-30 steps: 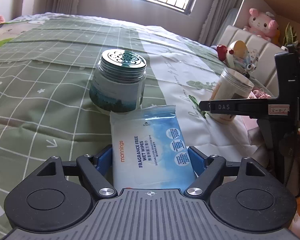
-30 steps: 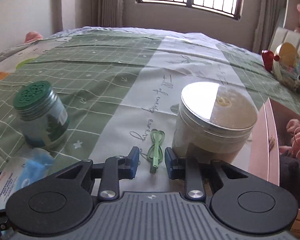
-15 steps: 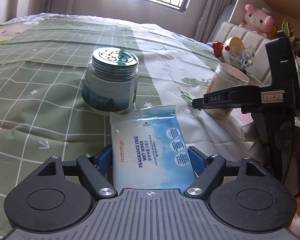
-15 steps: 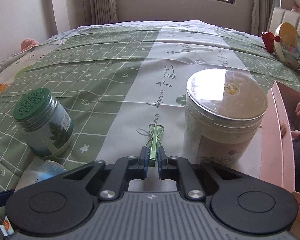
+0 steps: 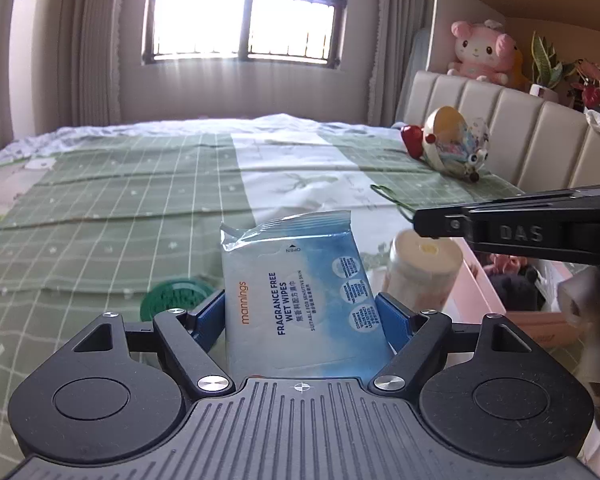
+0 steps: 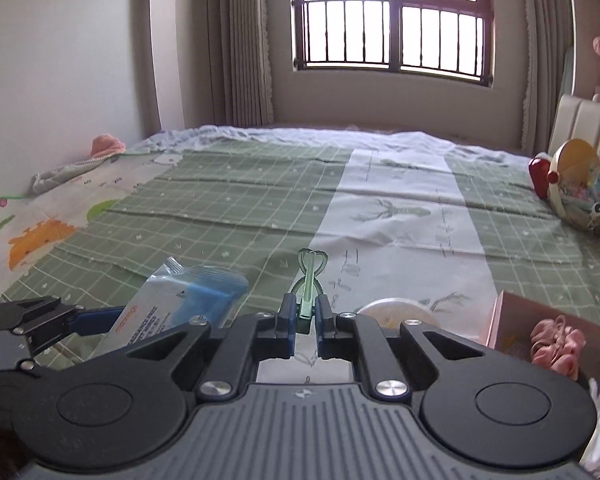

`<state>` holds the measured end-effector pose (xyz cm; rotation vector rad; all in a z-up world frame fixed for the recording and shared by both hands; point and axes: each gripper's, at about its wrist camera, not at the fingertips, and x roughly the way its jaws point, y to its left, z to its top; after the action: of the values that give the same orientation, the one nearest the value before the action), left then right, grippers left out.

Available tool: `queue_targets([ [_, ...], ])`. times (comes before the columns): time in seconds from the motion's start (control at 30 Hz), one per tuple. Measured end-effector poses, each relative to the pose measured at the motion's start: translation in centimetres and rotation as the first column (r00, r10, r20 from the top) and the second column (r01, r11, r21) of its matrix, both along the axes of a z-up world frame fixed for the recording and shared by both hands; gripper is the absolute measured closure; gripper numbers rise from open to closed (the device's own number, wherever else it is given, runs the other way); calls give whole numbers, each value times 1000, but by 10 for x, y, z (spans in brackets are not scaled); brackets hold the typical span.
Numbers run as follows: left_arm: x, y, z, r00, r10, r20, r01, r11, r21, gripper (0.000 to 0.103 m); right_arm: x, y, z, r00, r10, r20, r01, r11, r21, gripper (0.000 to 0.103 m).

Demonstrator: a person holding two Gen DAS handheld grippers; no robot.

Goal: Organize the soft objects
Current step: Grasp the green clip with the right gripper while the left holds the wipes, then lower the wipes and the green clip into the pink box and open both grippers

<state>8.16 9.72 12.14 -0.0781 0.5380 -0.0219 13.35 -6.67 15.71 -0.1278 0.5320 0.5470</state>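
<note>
We're carrying both items off the bed (image 6: pixel 220 184): left gripper (image 5: pixel 300 320) pinching the wipes pack (image 5: pixel 300 292), right gripper (image 6: pixel 303 318) pressed tight on a green clip (image 6: pixel 310 280). Next, prob. moving them over the pink box (image 6: pixel 508 312) at the bed's right edge.

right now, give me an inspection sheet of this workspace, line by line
surface: bed with a green checked cover and a white strip down the middle.
job's things: wet wipes pack and green hair clip, both held above the bed.
clutter: green-lidded jar and clear-lidded jar on the cover; round toy by the headboard; pink box holding a pink scrunchie.
grippers: left gripper shut on the wipes pack; right gripper shut on the hair clip.
cables: nothing seen.
surroundings: barred window, curtains, padded headboard, pink plush and plants on a shelf.
</note>
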Motion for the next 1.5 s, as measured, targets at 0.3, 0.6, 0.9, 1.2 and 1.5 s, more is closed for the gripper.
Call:
queue_targets([
  [0.3,40,-68,61,987,-126,101,120,991,64,19,-5,-87,61,984,-107,140,101,994,47,94],
  [0.6,92,-181,27,912,-409,11,407,904,-127,19,6,-223,45,940,-317,126,313,948,52,94],
  [0.9,175,-254,-49,872,-448,-196,437,894,-95,19,31,-265,-31,925,-378,-39,379,924,42,93],
  [1.2,166,-240,-17,896,-426,-128,421,905,-66,22,43,-243,-90,932,-338,-131,342,940,9,93],
  [1.5,154,-255,-38,876,-442,-191,457,889,40,58,43,-225,-99,913,-400,-74,395,916,-74,93],
])
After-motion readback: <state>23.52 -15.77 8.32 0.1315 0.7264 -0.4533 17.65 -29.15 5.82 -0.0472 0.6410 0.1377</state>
